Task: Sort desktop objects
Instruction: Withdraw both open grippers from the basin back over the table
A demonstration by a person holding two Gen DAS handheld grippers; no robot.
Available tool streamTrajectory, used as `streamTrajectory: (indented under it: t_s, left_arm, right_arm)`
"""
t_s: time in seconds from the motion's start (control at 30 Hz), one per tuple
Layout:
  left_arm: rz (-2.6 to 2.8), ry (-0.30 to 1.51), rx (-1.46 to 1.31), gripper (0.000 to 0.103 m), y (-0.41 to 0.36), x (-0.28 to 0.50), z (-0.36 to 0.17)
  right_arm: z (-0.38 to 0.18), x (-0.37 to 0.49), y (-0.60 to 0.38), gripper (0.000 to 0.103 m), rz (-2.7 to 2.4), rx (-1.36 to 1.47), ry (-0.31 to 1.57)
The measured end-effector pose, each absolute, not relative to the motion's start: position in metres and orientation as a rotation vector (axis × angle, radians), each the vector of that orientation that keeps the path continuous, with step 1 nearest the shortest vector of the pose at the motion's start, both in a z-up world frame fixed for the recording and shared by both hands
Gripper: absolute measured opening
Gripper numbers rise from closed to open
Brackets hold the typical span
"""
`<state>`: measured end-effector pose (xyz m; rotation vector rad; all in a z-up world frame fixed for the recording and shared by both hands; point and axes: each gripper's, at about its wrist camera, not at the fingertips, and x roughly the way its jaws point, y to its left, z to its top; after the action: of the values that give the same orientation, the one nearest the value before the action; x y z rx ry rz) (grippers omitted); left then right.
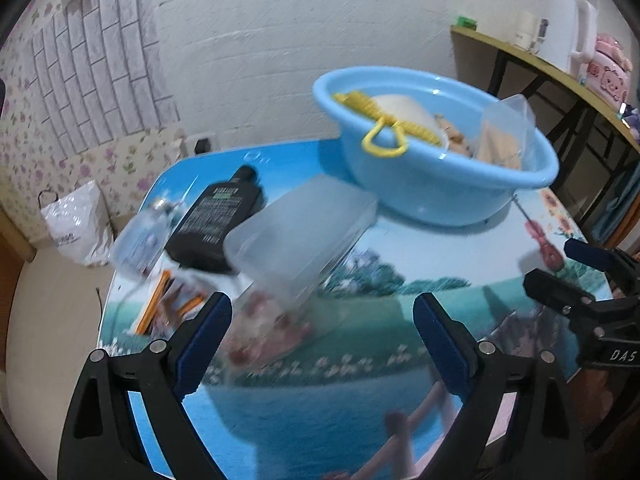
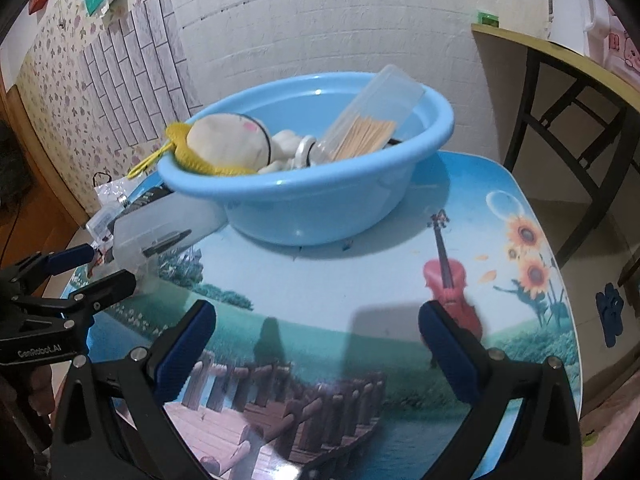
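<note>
A blue basin [image 1: 432, 184] [image 2: 304, 204] stands at the back of the picture-printed table [image 1: 360, 360] [image 2: 320, 280]. It holds a yellow comb [image 1: 384, 116], a white plush toy [image 2: 228, 140] and a clear box of wooden sticks [image 2: 372, 124]. Left of the basin lie a translucent plastic box [image 1: 300, 232] [image 2: 160, 232], a black bottle [image 1: 218, 220], a small clear bottle [image 1: 140, 236] and orange items [image 1: 168, 304]. My left gripper [image 1: 320, 308] [image 2: 96, 270] is open just short of the translucent box. My right gripper [image 2: 318, 316] [image 1: 560, 268] is open above bare table in front of the basin.
A white plastic bag [image 1: 76, 220] sits on the floor by the floral wall. A yellow-topped side desk [image 1: 540, 64] [image 2: 560, 52] at the right carries a white kettle [image 1: 572, 28] and a pink item [image 1: 608, 68]. The table's rounded edge runs close on the left.
</note>
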<state>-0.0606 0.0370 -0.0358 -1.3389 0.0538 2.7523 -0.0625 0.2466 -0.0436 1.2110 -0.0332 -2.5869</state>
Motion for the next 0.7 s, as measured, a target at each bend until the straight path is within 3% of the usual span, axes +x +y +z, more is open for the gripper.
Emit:
streamTrajectory:
  t_s: [0.7]
  left_arm:
    - [2.740, -0.051, -1.385, 0.092, -0.005, -0.045, -0.062]
  right_arm:
    - [-0.064, -0.059, 0.224, 0.103, -2.532, 1.313, 0.006]
